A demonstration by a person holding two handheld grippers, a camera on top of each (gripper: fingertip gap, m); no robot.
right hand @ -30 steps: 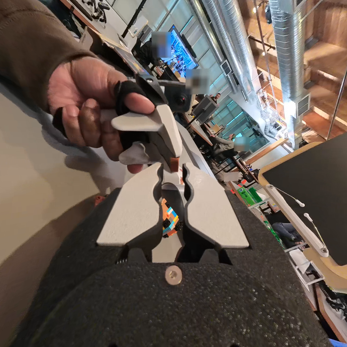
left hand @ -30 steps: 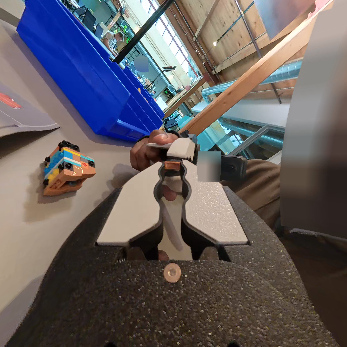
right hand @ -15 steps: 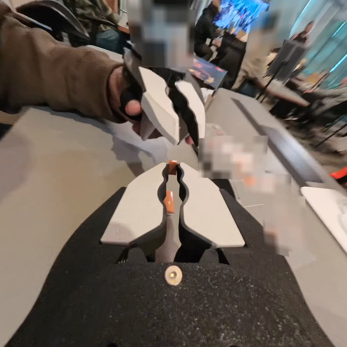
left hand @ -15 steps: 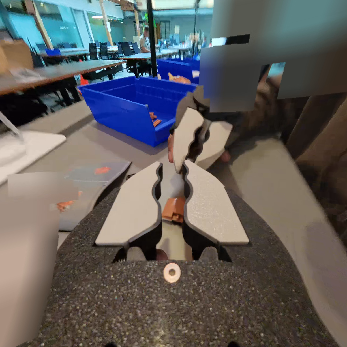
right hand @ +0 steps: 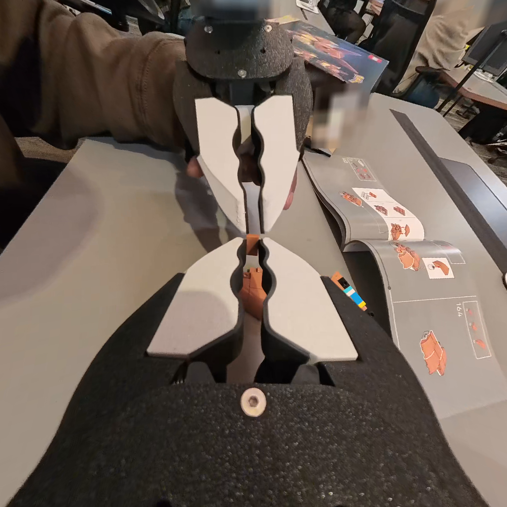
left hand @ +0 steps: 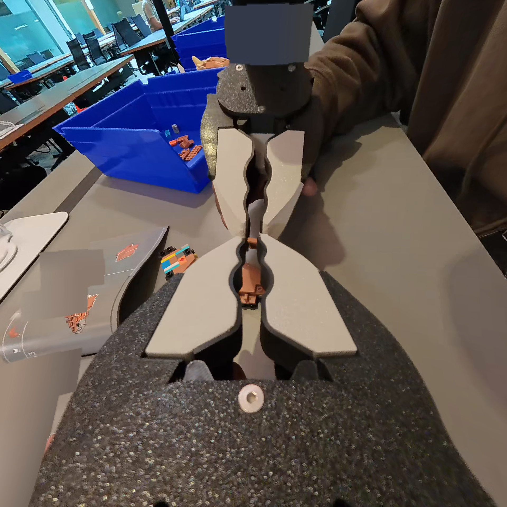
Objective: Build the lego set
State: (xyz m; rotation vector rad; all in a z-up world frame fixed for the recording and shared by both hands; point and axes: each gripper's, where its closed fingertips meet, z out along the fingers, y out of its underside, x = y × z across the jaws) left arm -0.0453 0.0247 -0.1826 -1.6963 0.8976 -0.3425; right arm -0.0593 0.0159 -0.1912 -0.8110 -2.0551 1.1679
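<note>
My right gripper (right hand: 252, 242) is shut on a small brown brick (right hand: 252, 245) at its fingertips. My left gripper (left hand: 250, 242) faces it tip to tip, its fingers a narrow gap apart with nothing clearly between them. The brick also shows in the left wrist view (left hand: 251, 243), right where both pairs of tips meet. A brown lego assembly (left hand: 249, 284) lies on the grey table (left hand: 384, 247) under the grippers and shows through the right gripper's gap too (right hand: 253, 292). A multicoloured sub-build (left hand: 177, 260) lies just left of it, also in the right wrist view (right hand: 351, 295).
A blue bin (left hand: 131, 162) with loose brown bricks (left hand: 186, 148) stands at the back left. An open instruction booklet (right hand: 411, 274) lies beside the sub-build. A white board (left hand: 30, 238) is at the far left. The lego box (right hand: 337, 55) lies beyond. Brown sleeves (left hand: 370, 68) reach in. Only a small space, under 4 cm, lies between the two pairs of fingers.
One second ago the brick sat at my left gripper's tips; it has passed to my right gripper. Both grippers have tilted down over the table and met tip to tip again.
</note>
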